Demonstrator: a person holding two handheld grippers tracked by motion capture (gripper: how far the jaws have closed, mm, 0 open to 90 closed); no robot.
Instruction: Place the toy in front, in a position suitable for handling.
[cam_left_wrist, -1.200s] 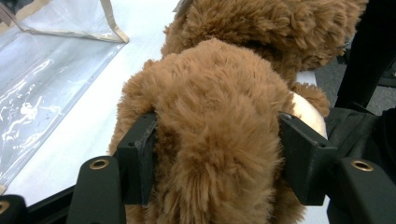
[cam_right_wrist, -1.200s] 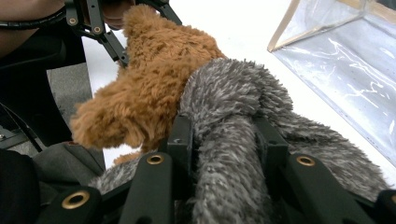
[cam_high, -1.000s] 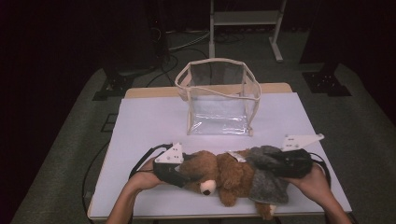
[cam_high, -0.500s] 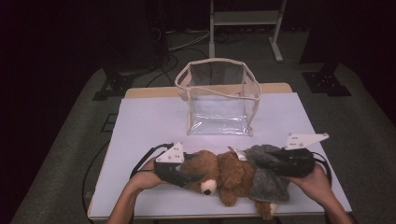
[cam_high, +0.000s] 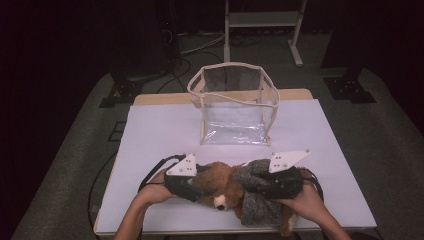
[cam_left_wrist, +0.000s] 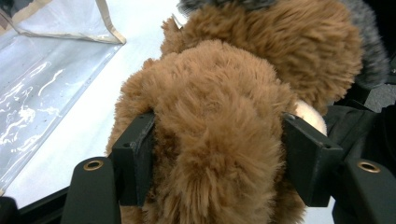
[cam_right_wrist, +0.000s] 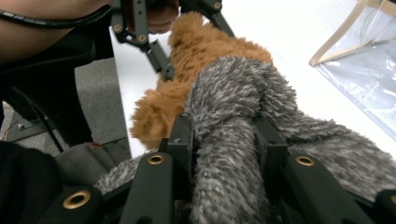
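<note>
High view: I am pinching the brown teddy bear (cam_high: 220, 182) with the left gripper (cam_high: 192, 181) and its grey garment (cam_high: 257, 197) with the right gripper (cam_high: 267, 184), long axis lying crosswise, just before the clear bag (cam_high: 234, 107).

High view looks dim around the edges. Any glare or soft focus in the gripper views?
High view: the white table is lit, the floor around it falls to near black. Left gripper view: glare streaks on the clear bag; the brown plush bear is sharp. Right gripper view: grey fur is sharp, and the bag's corner is soft and washed out.
</note>
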